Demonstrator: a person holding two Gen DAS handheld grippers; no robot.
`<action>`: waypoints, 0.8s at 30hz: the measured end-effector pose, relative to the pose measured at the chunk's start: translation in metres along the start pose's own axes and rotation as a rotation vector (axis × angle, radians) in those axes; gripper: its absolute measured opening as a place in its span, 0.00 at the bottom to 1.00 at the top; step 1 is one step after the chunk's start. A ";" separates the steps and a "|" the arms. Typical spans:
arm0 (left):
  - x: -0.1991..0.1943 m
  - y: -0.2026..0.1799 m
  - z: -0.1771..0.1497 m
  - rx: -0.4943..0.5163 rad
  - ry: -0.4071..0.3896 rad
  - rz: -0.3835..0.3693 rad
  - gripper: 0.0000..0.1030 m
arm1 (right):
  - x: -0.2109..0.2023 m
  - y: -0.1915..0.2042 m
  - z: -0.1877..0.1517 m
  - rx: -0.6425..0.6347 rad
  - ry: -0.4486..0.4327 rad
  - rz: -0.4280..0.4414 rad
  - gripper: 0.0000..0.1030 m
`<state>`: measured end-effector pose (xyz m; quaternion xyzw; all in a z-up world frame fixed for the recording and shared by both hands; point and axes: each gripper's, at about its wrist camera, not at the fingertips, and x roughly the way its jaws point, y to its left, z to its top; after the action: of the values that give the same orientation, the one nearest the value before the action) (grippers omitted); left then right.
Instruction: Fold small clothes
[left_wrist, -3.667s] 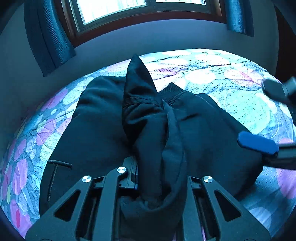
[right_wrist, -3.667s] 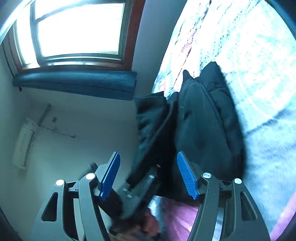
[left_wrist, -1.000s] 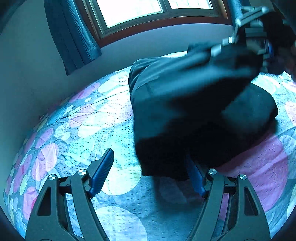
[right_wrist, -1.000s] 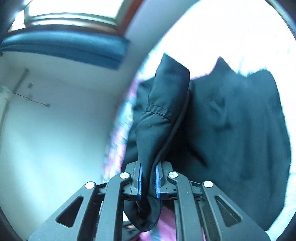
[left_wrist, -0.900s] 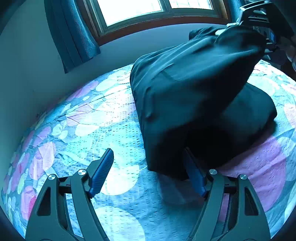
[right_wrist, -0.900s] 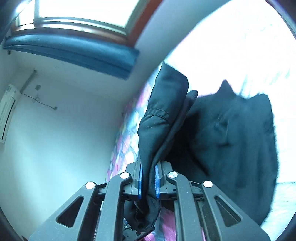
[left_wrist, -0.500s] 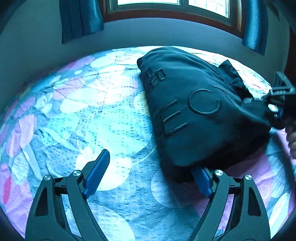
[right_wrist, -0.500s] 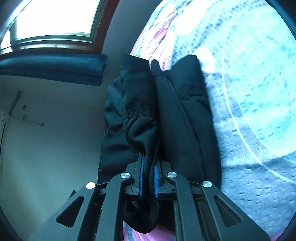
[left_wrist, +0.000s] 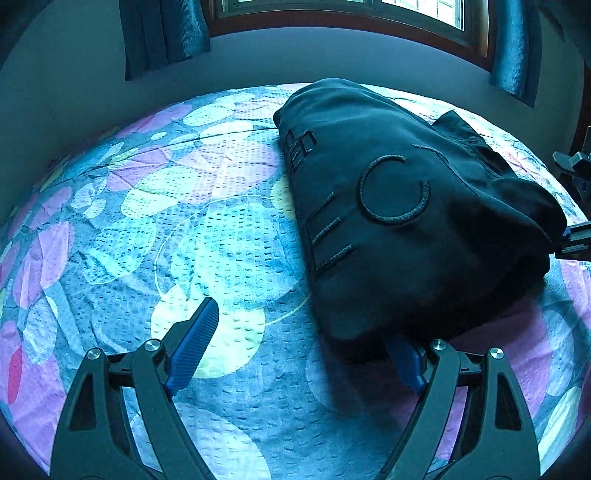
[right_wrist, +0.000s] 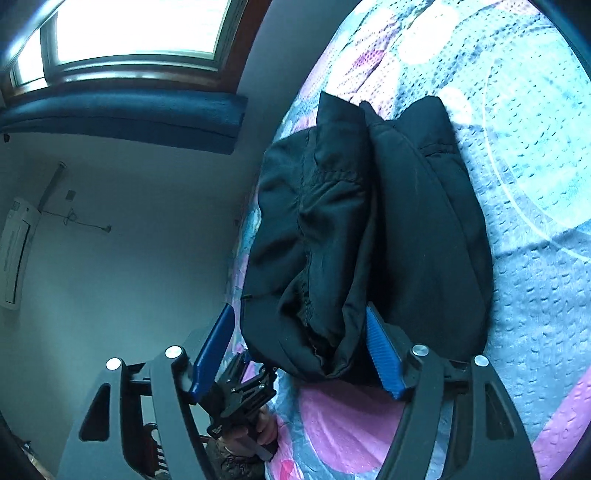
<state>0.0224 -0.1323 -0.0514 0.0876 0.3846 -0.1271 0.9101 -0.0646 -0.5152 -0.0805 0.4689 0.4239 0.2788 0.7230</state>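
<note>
A black garment (left_wrist: 399, 221) with raised letters lies folded in a thick bundle on the flowered bedspread (left_wrist: 184, 229). My left gripper (left_wrist: 299, 343) is open; its right finger is tucked under the bundle's near edge, its left finger stands over bare bedspread. In the right wrist view the same garment (right_wrist: 369, 229) fills the middle. My right gripper (right_wrist: 299, 350) is open, its blue pads on either side of the bunched cuff end, which rests loose between them. The left gripper (right_wrist: 240, 398) shows low in that view.
The bed runs to a grey wall with a wood-framed window (left_wrist: 332, 11) and blue curtains (left_wrist: 162, 33). An air-conditioner unit (right_wrist: 14, 251) hangs on the side wall. The right gripper's body (left_wrist: 576, 206) shows at the right edge of the left wrist view.
The right gripper swung the lifted half of the garment over and laid it down on the bundle, then opened and let go of the fabric. The left gripper stayed open at the near edge.
</note>
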 end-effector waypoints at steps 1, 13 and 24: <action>0.000 0.000 0.000 0.000 0.000 0.000 0.83 | 0.005 -0.001 -0.001 -0.007 0.016 -0.024 0.64; 0.010 -0.005 0.002 0.000 0.046 -0.063 0.86 | -0.012 -0.023 -0.013 -0.069 -0.073 -0.236 0.16; 0.024 0.013 0.002 -0.082 0.100 -0.173 0.88 | -0.010 -0.059 -0.012 -0.002 -0.076 -0.119 0.15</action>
<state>0.0435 -0.1240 -0.0664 0.0229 0.4405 -0.1847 0.8782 -0.0799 -0.5418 -0.1336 0.4524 0.4231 0.2176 0.7543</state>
